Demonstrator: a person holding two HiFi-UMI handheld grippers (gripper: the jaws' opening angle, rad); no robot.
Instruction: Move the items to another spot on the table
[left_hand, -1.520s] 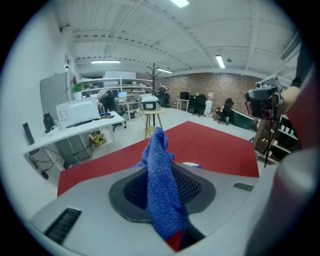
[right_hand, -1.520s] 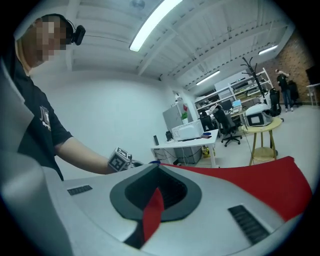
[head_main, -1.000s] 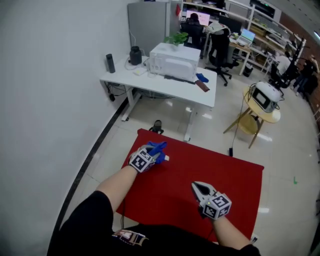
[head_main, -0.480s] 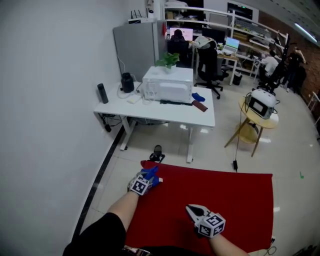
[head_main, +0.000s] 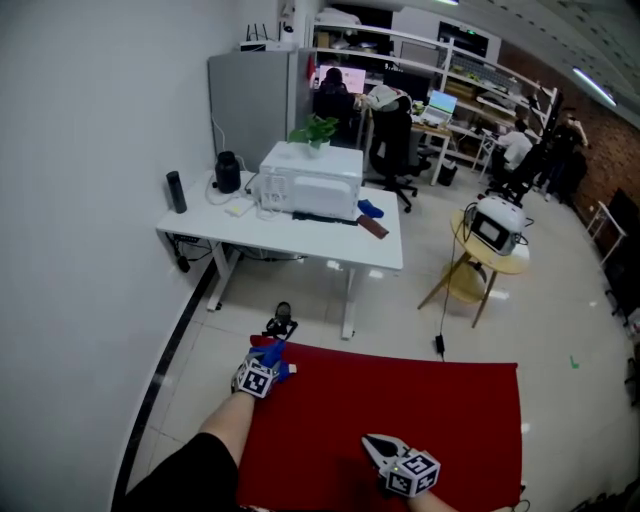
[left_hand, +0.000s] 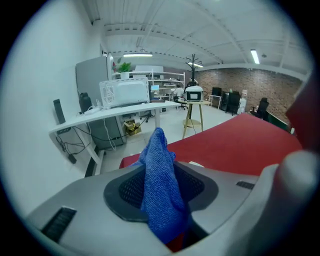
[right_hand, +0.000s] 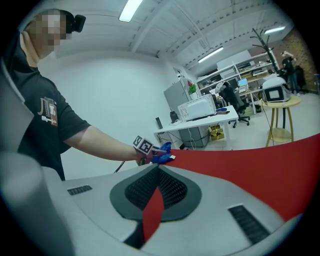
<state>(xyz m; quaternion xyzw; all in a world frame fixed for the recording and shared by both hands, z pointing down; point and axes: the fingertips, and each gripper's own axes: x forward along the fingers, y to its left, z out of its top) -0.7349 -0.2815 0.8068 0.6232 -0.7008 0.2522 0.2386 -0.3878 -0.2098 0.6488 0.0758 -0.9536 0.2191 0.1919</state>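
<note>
A red table (head_main: 420, 400) fills the bottom of the head view. My left gripper (head_main: 268, 362) hovers at its far left corner with a blue knitted cloth (head_main: 274, 351) between the jaws. In the left gripper view the cloth (left_hand: 159, 185) stands up between the pads (left_hand: 130, 192), still pinched while the jaws are opening. My right gripper (head_main: 370, 441) sits near the table's front edge, jaws together with nothing in them; only a sliver of red table shows between its pads (right_hand: 172, 187). The right gripper view also catches the left gripper (right_hand: 148, 148) and the cloth (right_hand: 162, 155).
Beyond the table is bare floor, then a white desk (head_main: 200, 235) carrying a white printer (head_main: 308, 180). A small dark object (head_main: 281, 322) lies on the floor by the table's far left corner. A round wooden stand (head_main: 487, 262) stands at the right. A white wall runs along the left.
The head view has tilted up, so the table sits lower in frame. The left gripper has carried the blue cloth out to the table's far left corner. The right gripper stays near the front edge.
</note>
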